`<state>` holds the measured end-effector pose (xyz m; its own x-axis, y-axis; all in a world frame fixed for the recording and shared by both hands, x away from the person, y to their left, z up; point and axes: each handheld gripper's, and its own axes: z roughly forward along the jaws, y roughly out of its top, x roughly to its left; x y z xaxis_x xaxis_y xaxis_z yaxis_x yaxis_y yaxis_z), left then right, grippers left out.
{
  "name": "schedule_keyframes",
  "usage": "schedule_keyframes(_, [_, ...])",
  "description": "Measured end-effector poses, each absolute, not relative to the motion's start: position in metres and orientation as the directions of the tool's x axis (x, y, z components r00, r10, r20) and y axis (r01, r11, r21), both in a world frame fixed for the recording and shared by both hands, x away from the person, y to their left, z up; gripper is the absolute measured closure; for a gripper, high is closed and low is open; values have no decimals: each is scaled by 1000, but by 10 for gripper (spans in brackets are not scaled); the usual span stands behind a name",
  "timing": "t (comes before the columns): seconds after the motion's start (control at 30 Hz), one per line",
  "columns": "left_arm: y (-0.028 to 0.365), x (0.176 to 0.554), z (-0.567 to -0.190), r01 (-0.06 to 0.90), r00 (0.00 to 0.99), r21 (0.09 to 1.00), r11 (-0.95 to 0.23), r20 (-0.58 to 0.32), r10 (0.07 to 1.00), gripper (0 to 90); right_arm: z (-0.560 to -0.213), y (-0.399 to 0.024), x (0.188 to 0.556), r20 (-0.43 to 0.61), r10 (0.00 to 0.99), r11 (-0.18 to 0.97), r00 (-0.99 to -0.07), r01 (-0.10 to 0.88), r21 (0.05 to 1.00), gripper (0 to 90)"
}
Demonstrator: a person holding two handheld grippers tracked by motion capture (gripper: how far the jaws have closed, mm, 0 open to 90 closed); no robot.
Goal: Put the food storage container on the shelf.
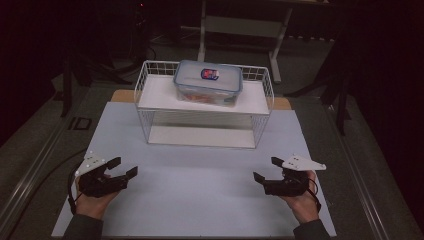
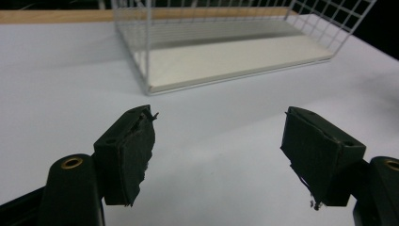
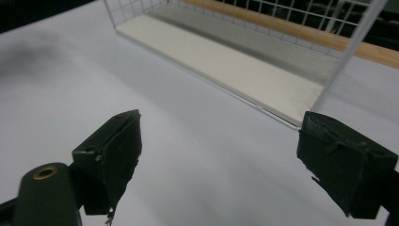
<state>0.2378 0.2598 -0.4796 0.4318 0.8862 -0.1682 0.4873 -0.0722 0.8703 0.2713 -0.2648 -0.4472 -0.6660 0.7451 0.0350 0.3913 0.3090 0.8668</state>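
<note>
A white wire rack (image 1: pixel 205 107) with two shelves stands at the back of the white table (image 1: pixel 200 175). On its upper shelf rests a clear plastic food box with a blue-grey lid (image 1: pixel 208 81) and a red and blue label. My left gripper (image 1: pixel 123 167) lies low over the table at the front left, open, with nothing between its black pads (image 2: pixel 131 155). At the front right my right gripper (image 1: pixel 267 170) is also open and empty, its pads (image 3: pixel 117 150) wide apart. Both point toward the rack's lower shelf (image 2: pixel 226 59), which also shows in the right gripper view (image 3: pixel 235 70).
A wooden strip (image 1: pixel 122 95) edges the table behind the rack. Dark floor and a grey table frame (image 1: pixel 240 25) lie beyond. Bare white table surface stretches between the two grippers and in front of the rack.
</note>
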Motion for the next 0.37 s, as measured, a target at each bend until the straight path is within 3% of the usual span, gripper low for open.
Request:
schedule_keyframes(0.13, [264,237,-482,476,387,878,-53,-154,909,258,-460,-272,267,84,781,214,-618,391,895,145])
schedule_keyframes(0.37, [267,239,-486,487,358,872,-53,-144,923,261,-460,-275,266,66,800,199,-596,368,908,145])
